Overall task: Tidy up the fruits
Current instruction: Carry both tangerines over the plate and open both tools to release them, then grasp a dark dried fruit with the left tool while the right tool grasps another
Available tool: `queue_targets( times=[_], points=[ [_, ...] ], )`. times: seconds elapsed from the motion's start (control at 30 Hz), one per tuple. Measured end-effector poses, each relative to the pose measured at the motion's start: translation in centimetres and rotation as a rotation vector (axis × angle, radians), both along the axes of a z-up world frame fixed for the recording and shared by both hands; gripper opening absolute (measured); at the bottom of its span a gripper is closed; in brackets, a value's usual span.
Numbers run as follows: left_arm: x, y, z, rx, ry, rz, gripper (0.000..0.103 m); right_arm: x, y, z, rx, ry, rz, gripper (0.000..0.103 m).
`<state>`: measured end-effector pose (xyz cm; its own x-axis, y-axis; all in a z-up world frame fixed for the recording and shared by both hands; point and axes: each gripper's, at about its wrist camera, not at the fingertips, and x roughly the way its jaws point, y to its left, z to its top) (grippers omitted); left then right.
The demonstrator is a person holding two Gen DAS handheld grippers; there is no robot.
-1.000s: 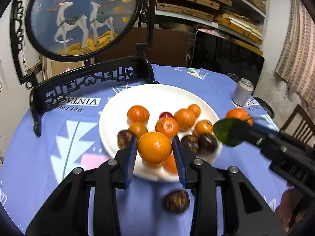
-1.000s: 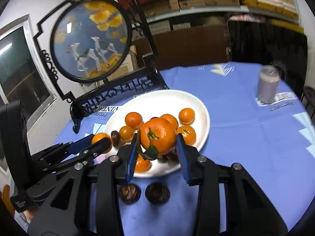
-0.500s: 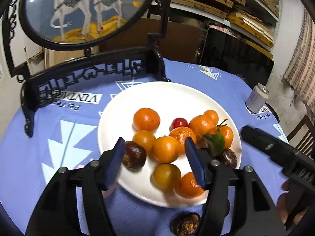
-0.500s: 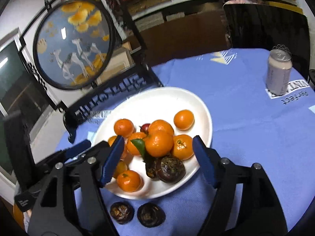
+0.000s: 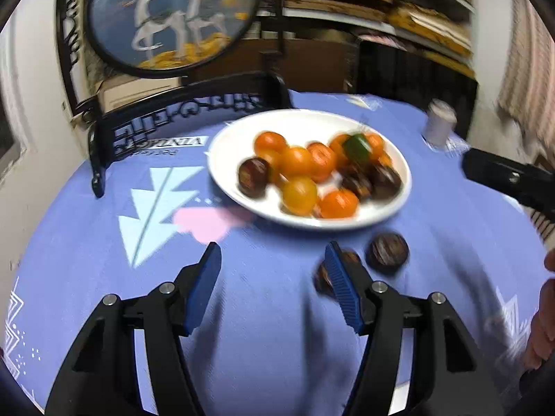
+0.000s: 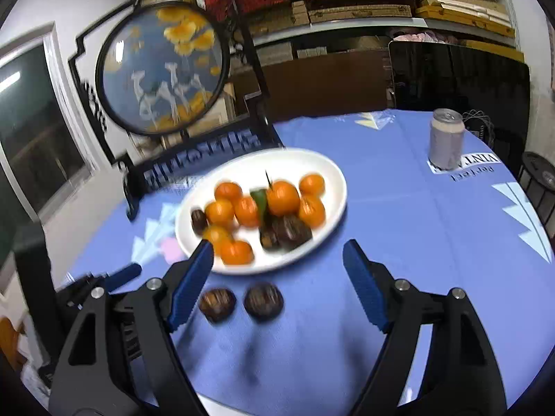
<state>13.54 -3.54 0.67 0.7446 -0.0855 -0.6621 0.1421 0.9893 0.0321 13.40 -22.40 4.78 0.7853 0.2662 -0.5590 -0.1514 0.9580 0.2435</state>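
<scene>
Two dark fruits (image 6: 239, 300) on blue tablecloth (image 6: 399, 208), just outside plate (image 6: 333, 170) rim at 6 o'clock, side by side, round, no clear long axis. Right gripper (image 6: 277, 277) spread wide, empty, fruits between fingers toward left one. Left gripper (image 5: 272, 279) wide, empty; its right finger hides part of one fruit. Can (image 6: 446, 142) sharp only in right view.

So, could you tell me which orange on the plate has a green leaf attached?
The large orange toward the plate's far side; a green leaf sits against its left side, while the others are bare.
</scene>
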Motion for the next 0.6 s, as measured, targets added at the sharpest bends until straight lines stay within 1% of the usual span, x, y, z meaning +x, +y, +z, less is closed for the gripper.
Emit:
queue_targets(
  times=[0.03,0.1,0.2,0.3,0.37,0.4,0.5,0.53,0.57,0.6],
  points=[
    [-0.2,-0.7,-0.4,0.024,0.002,-0.022,0.063,-0.3,0.0,-0.4,-0.009,0.008,0.002,0.079],
    [-0.2,-1.4,-1.1,0.033,0.018,-0.049,0.063,-0.8,0.0,-1.2,-0.015,0.028,0.003,0.079],
    [0.3,-2.0,-2.2,0.007,0.083,-0.092,0.063,-0.5,-0.1,-1.5,-0.018,0.044,0.002,0.079],
    [0.8,-2.3,-2.8,0.012,0.098,-0.089,0.063,-0.3,-0.4,-1.7,-0.004,0.058,-0.002,0.079],
    [1.3,-2.4,-3.0,-0.021,0.12,-0.098,0.063,-0.2,-0.6,-1.7,0.004,0.062,-0.004,0.08],
    [1.7,-2.6,-3.2,-0.023,0.127,-0.098,0.063,-0.2,-0.6,-1.7,0.005,0.063,-0.003,0.08],
    [2.3,-3.5,-3.8,0.011,0.129,-0.102,0.063,0.0,-0.6,-1.9,0.003,0.073,-0.002,0.08],
    [2.5,-3.9,-4.1,0.048,0.132,-0.094,0.063,0.1,-0.6,-2.0,0.002,0.077,-0.003,0.08],
    [2.8,-4.0,-4.3,0.068,0.142,-0.086,0.065,0.2,-0.6,-2.2,0.002,0.082,-0.005,0.08],
    [2.9,-3.6,-4.2,0.054,0.141,-0.08,0.064,0.3,-0.6,-2.3,0.001,0.085,-0.006,0.08]
  ],
)
